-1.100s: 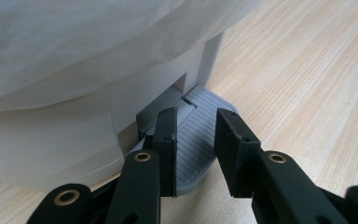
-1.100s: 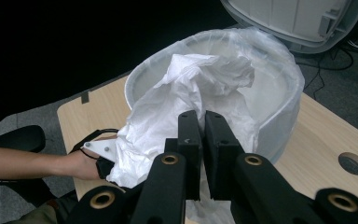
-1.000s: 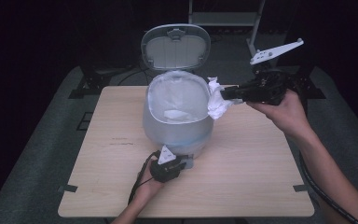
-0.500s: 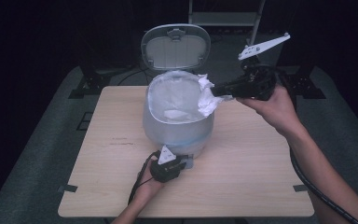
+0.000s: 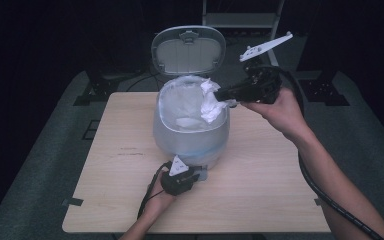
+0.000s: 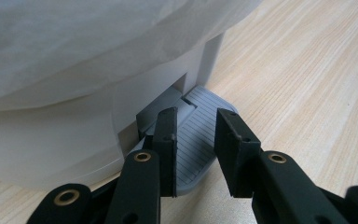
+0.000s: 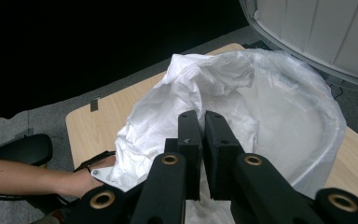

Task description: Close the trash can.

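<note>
In the high view, the right gripper [image 5: 222, 94], upper right of centre, clenches a crumpled white tissue [image 5: 209, 102] over the open, bag-lined white pedal bin [image 5: 190, 135] mid-frame on the wooden table [image 5: 120, 165]. The left gripper [image 5: 196, 174] sits at the bin's base.

In the left gripper view, its jaws, slightly parted and grasping nothing, rest over the grey ribbed pedal [image 6: 196, 140].

In the right gripper view, the jaws pinch the tissue [image 7: 168, 116] above the bag's rim.

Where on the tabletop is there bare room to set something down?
Bare patches: left of the bin out to the table edge, and right of it under the right gripper holding crumpled paper. Crowded: in front of the bin, where the left gripper sits at the pedal.
</note>
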{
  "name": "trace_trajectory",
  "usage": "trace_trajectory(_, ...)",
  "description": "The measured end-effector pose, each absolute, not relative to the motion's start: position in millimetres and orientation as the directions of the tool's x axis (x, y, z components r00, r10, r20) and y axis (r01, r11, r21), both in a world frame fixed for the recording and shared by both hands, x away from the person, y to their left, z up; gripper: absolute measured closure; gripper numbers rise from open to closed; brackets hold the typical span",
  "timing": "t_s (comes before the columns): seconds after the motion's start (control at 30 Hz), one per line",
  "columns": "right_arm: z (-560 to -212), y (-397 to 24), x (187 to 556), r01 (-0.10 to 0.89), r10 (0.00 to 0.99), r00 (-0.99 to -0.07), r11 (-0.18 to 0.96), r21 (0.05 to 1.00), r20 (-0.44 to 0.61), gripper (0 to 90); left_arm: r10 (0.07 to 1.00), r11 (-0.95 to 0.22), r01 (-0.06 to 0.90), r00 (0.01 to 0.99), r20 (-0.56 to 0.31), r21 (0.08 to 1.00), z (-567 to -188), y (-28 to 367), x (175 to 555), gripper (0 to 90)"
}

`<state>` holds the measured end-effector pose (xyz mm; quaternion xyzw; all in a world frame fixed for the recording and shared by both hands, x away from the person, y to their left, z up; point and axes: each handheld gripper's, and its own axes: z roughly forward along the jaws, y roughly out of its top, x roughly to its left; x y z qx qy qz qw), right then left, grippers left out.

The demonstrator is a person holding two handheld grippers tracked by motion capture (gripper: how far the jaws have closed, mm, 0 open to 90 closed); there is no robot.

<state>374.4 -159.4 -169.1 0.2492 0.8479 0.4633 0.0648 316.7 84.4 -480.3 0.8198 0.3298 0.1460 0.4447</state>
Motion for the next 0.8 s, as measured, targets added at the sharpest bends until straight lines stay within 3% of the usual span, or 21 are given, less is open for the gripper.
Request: trace_trajectory(0.8,-180.5,-131.6,395.9,0.387,0.489,-0.862,0.464,0.797,0.134,84.9,0.670,-0.386,0.412,0.740,-0.056,0.825,-480.2,84.5,316.8,69.9)
